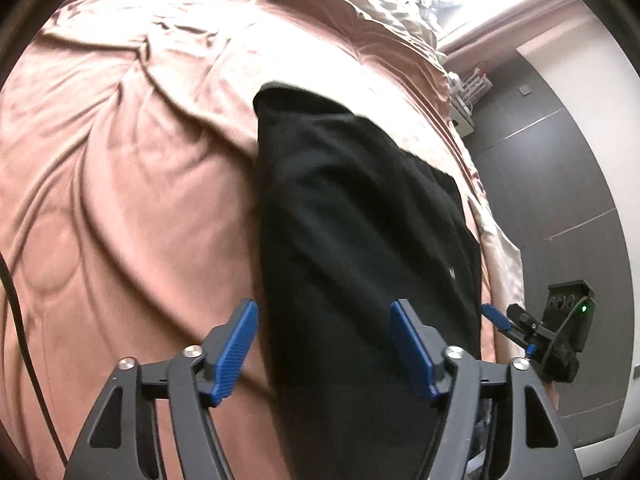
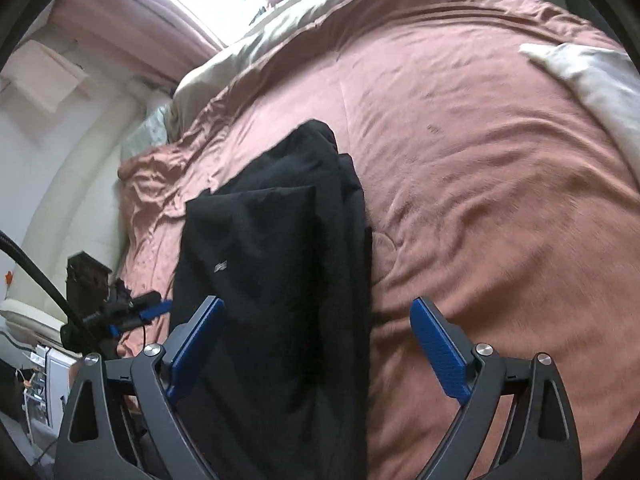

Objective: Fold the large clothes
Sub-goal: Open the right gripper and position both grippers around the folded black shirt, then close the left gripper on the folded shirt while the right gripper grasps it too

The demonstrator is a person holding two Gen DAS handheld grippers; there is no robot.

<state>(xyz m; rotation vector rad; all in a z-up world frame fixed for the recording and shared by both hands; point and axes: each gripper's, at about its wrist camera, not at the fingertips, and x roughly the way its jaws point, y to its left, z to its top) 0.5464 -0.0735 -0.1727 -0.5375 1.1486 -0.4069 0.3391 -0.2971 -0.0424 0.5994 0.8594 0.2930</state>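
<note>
A black garment lies folded lengthwise in a long strip on the pink bedspread. My left gripper hovers over its near end, open, the blue pads clear of the cloth. In the right wrist view the same black garment runs away from me, a small pale label on it. My right gripper stands wide open above its near part with nothing gripped. The right gripper shows at the left view's right edge; the left gripper shows at the right view's left edge.
The pink bedspread is wrinkled. A beige cover lies toward the head of the bed and a white cloth at far right. A dark wall panel borders the bed's side. A black cable hangs at left.
</note>
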